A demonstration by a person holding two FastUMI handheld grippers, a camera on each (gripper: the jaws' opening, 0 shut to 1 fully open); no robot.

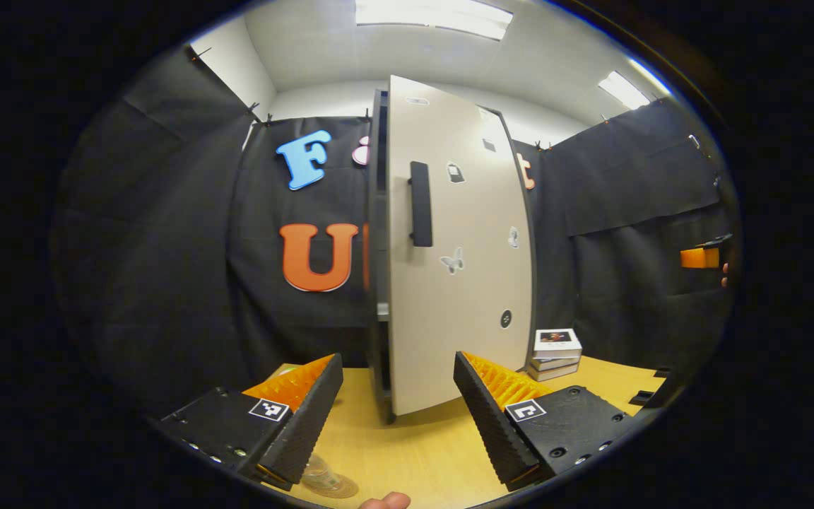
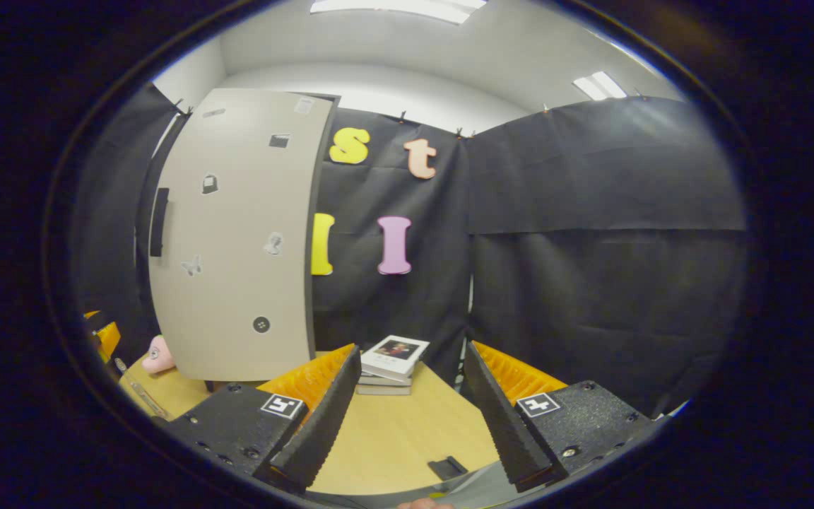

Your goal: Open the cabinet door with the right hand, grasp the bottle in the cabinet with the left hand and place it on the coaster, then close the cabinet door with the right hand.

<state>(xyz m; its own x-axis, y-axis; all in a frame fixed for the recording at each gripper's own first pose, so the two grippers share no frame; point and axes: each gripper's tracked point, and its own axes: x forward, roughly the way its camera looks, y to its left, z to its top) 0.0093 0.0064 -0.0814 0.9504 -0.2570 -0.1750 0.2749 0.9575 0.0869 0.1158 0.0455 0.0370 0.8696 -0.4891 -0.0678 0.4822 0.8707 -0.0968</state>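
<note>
Starting at nine o'clock in the left gripper view, the left tool [image 1: 398, 417] hangs low over the wooden surface [image 1: 421, 452] with its ribbed fingers spread wide and nothing between them. Just under its left finger, at about seven o'clock, lies a clear, glassy item on a round brownish disc [image 1: 329, 483]; this may be the bottle resting on the coaster, though it is too cut off to be sure. Straight ahead at twelve o'clock stands the cabinet door [image 1: 460, 283], pale with a dark vertical handle [image 1: 420, 203], slightly ajar with a dark gap at its left edge. At four o'clock sits a stack of books [image 1: 555, 352]. In the right gripper view the same door [image 2: 237, 240] stands at ten o'clock, its handle [image 2: 159, 222] near the far left edge, and the right tool [image 2: 407, 417] is likewise held open and empty, pointing toward the books [image 2: 391, 362] and well apart from the door. By my judgement, closing the door is what remains. The risk is pushing with a tool aimed off to the right: it could miss the door, clip the books, or swing the door shut hard and jolt the cabinet.
</note>
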